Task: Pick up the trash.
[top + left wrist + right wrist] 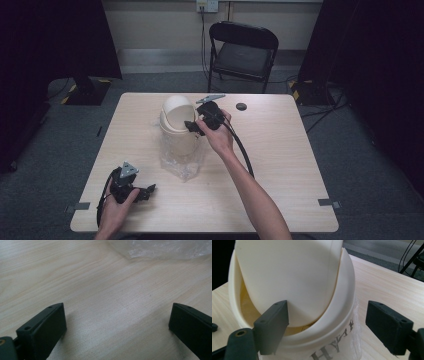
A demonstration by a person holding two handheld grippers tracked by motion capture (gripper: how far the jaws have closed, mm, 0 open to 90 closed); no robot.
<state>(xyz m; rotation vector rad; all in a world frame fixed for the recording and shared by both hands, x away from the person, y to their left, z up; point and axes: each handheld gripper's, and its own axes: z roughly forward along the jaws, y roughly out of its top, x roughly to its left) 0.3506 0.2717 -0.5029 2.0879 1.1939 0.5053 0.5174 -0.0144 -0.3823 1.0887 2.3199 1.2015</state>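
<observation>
A small cream bin (176, 131) with a swing lid (178, 106) stands at the table's middle. A clear plastic bag (183, 164) hangs down around the bin's body to the tabletop. My right gripper (193, 127) is at the bin's right side, level with the lid. In the right gripper view the gripper (327, 310) is open around the rim (337, 312), one jaw in front of the tilted lid (287, 277), the other outside the bin. My left gripper (149, 190) rests open at the table's front left. In its own view that gripper (117, 308) holds nothing, with the bag (162, 248) farther off.
A black folding chair (243, 50) stands beyond the table's far edge. A small black round piece (241, 106) lies on the table behind the right gripper. Tape strips (77, 206) mark the front corners. Bare wood (285, 165) spreads to the right of the arm.
</observation>
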